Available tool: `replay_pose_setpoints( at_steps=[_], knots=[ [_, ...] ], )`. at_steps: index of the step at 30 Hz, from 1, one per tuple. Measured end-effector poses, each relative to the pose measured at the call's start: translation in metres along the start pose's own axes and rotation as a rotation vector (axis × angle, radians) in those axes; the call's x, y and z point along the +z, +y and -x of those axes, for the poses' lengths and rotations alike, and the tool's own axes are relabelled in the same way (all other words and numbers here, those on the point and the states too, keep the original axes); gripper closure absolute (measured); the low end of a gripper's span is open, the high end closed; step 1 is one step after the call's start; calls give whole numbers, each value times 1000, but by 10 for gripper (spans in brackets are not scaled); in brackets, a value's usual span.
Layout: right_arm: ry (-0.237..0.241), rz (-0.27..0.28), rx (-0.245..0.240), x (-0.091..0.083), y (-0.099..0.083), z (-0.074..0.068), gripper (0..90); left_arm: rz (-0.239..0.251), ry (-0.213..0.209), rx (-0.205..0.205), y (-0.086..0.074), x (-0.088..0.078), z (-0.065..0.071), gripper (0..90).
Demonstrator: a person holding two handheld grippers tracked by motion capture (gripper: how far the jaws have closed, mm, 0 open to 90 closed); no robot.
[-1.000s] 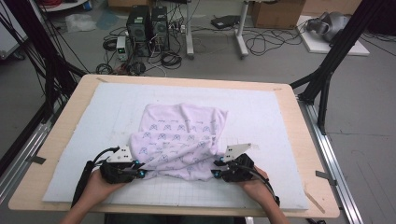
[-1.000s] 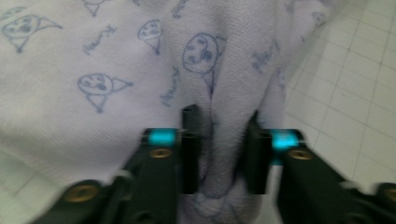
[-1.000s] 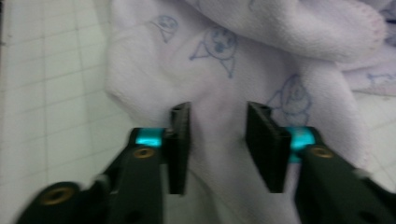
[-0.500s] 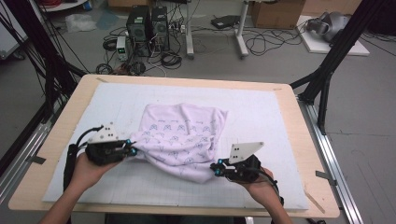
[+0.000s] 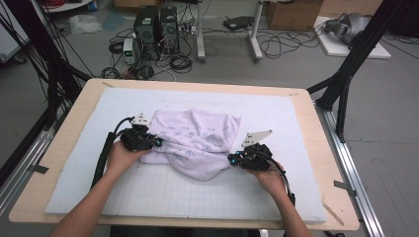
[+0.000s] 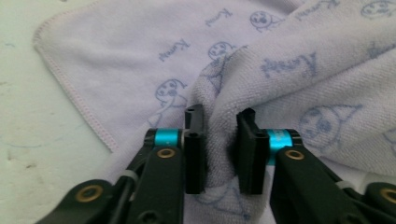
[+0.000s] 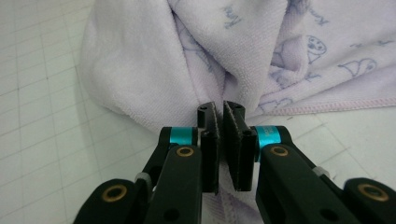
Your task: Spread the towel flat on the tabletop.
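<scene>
A towel (image 5: 195, 143) lies bunched at the middle of the mat (image 5: 296, 123). One bunched fold is pinched by the left gripper (image 6: 219, 144), whose jaws have just been opening slightly; another is clamped by the right gripper (image 7: 219, 140). Folding appears barely begun; flattening and squaring are judged left.

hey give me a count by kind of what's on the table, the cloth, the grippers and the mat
Towel: 1
Grippers: 2, the left gripper and the right gripper, each clamped on the towel
White grid mat: 1
Total: 4
</scene>
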State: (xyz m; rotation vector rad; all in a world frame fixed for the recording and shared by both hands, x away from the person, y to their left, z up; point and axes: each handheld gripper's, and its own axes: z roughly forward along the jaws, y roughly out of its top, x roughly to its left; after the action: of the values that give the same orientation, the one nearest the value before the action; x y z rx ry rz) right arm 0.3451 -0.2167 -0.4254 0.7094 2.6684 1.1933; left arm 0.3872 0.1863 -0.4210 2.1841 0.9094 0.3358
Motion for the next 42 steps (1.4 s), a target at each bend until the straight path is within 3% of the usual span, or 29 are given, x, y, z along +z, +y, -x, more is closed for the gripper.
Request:
replay_pose_setpoints(
  at_steps=[1,4,8,10,12,15,18,21,23,25,27,28,29,32,36,42],
  knots=[
    [-7,15,-1,-4,0,-1,795,0,5,2,0,-3,1,616],
    [-9,52,2,-12,0,-4,739,33,-12,-17,-2,-21,2,551],
    [-15,57,-22,-24,-5,-11,649,82,-26,7,-9,-45,11,485],
    [-33,62,-41,-29,-8,-15,633,99,-24,31,-17,-54,18,478],
    [-39,73,-52,-32,-12,-18,616,127,-51,30,-26,-58,24,498],
    [-53,67,-59,-29,-17,-19,565,104,-93,56,-32,-50,33,552],
    [-63,74,-58,-25,-14,-17,541,104,-143,53,-25,-32,45,529],
    [-57,81,-66,-21,-9,-15,539,95,-167,92,-14,-10,60,501],
    [-46,76,-76,-15,-6,-14,555,85,-152,112,-10,4,66,505],
    [-35,55,-85,-9,-6,-13,589,85,-148,110,-9,16,65,593],
    [-6,27,-88,-5,-6,-13,723,105,-154,102,-10,16,61,812],
    [-6,27,-88,-5,-6,-13,723,108,-157,100,-9,15,61,812],
    [6,22,-100,-7,-5,-15,792,100,-163,109,-9,12,60,836],
    [28,24,-101,-12,-3,-19,810,117,-186,99,-8,-3,58,843],
    [34,52,-158,-27,7,-33,815,159,-194,121,-2,-41,59,844],
    [89,101,-215,-49,22,-66,815,196,-204,182,0,-102,67,842]
  ],
)
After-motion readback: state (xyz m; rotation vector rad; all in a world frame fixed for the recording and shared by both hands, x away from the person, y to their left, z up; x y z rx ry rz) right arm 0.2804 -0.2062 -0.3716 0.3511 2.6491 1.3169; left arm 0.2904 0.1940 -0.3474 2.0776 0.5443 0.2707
